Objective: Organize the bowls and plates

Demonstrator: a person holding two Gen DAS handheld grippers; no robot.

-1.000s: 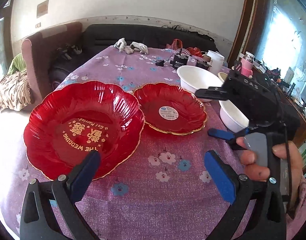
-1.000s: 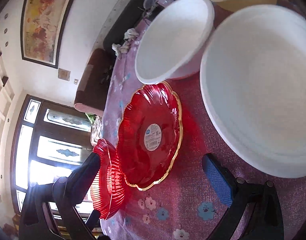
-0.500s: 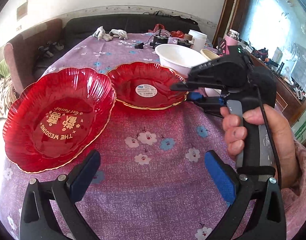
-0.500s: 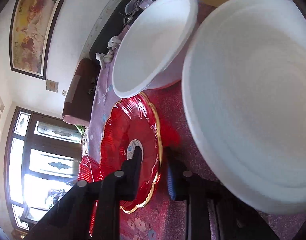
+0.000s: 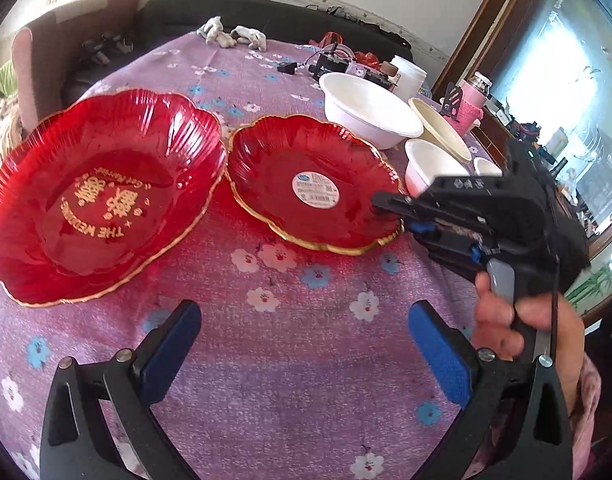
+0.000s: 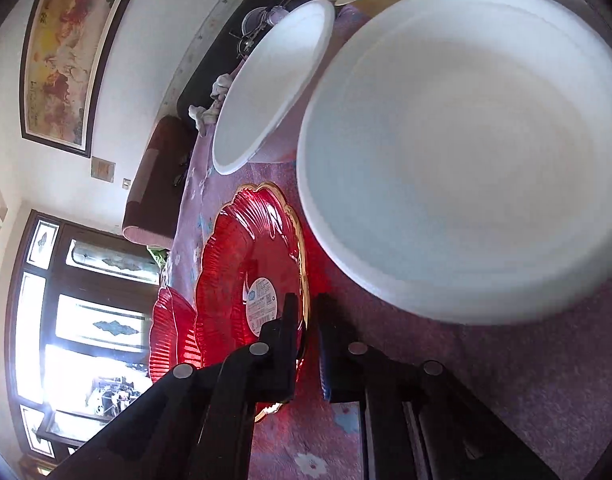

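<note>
The right gripper is pinching the near-right rim of the small red plate, one finger lying over the plate's inner face and the other under the gold edge; in the right wrist view the two fingers are standing close together with the scalloped rim between them. The plate is lying flat on the worktop, directly ahead of that gripper, its round, petal-edged body stretching away from the grip toward the large red plate, whose rim is sitting just beside it on the left. With no real long axis, what matters is the face: it is pointing upward, label showing in the centre. To the right of the grip, the small white bowl is sitting very near the held rim, with the large white bowl and a cream bowl beyond it.

The left gripper is hovering spread wide over the bare cloth, holding nothing, well short of both plates. The right hand is therefore the one placed to lift, and the likely move is carrying the small plate leftward onto the large one, keeping clear of the bowl beside the grip.
</note>
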